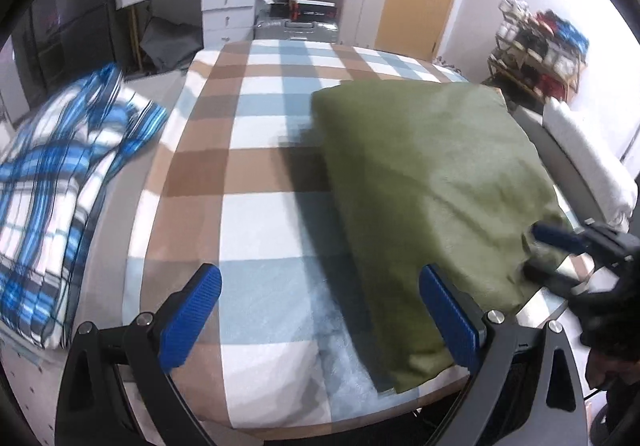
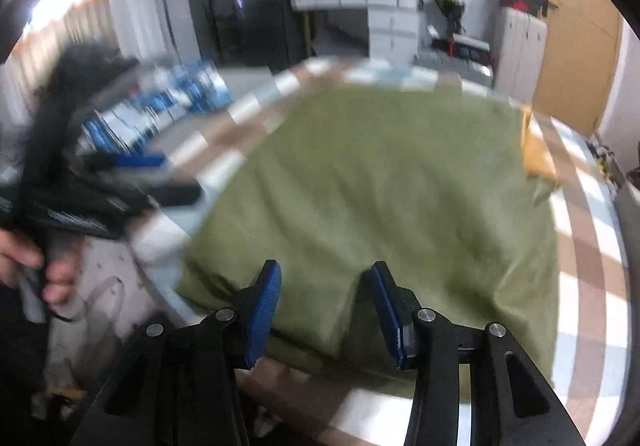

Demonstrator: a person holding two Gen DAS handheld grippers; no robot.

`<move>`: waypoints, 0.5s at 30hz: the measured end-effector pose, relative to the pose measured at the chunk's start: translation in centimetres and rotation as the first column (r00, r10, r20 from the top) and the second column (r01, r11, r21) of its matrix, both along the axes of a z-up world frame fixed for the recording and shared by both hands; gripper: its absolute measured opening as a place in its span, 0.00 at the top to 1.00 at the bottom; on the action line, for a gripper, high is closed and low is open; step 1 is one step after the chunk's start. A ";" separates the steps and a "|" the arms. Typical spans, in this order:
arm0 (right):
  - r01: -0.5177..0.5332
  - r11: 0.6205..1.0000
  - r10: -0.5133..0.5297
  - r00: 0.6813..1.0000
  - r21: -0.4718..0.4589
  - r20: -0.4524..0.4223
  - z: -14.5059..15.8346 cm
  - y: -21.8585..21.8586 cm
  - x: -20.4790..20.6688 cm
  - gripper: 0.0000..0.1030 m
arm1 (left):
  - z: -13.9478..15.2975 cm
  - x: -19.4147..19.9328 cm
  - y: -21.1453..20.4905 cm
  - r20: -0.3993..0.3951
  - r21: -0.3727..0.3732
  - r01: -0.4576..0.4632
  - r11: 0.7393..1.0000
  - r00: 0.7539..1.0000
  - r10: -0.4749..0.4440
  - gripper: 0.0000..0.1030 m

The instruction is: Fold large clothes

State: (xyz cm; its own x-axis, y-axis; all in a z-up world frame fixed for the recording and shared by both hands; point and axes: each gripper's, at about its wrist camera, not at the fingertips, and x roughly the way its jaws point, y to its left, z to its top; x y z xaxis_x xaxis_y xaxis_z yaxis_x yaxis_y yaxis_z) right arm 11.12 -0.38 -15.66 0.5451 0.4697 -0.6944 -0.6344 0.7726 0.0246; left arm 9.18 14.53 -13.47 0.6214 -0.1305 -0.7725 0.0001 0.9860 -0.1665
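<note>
Left wrist view shows the green garment (image 1: 432, 181) lying on the checked bed (image 1: 256, 230), towards its right side, already doubled into a broad, fairly flat rectangle with its near corner at the bed's front edge. The left gripper (image 1: 320, 310) hangs above the bedcover with its fingers (image 1: 192, 322) spread wide and nothing between them; the garment's near edge lies just beside the right finger. The right gripper (image 1: 548, 258) sits at the garment's right-hand corner in that view, blurred. In the right wrist view its fingers (image 2: 262, 310) stand at a middling gap just over the near edge of the cloth, and I cannot tell whether the pads press on any fabric. A blue-striped quilt (image 1: 60, 181) is bunched at the bed's left side. By my reading at least one fold is made; the piece looks too large yet, so further folding and squaring of edges is left.
</note>
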 end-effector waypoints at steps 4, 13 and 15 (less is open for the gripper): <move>0.042 0.994 -0.047 0.998 -0.099 -0.050 -2.2 -0.3 1.0 0.54 | -0.3 0.3 0.5 -0.011 -0.074 -0.006 0.997 1.000 0.005 0.07; 0.082 0.992 -0.070 0.990 0.098 -0.122 2.2 -5.9 3.7 0.41 | -0.9 4.0 0.2 -0.077 -0.249 0.086 0.965 0.991 -0.108 0.06; 0.143 0.982 -0.133 0.987 0.127 -0.090 3.9 -8.3 5.7 0.09 | -1.5 5.4 0.2 -0.112 -0.323 0.115 0.940 0.981 -0.158 0.06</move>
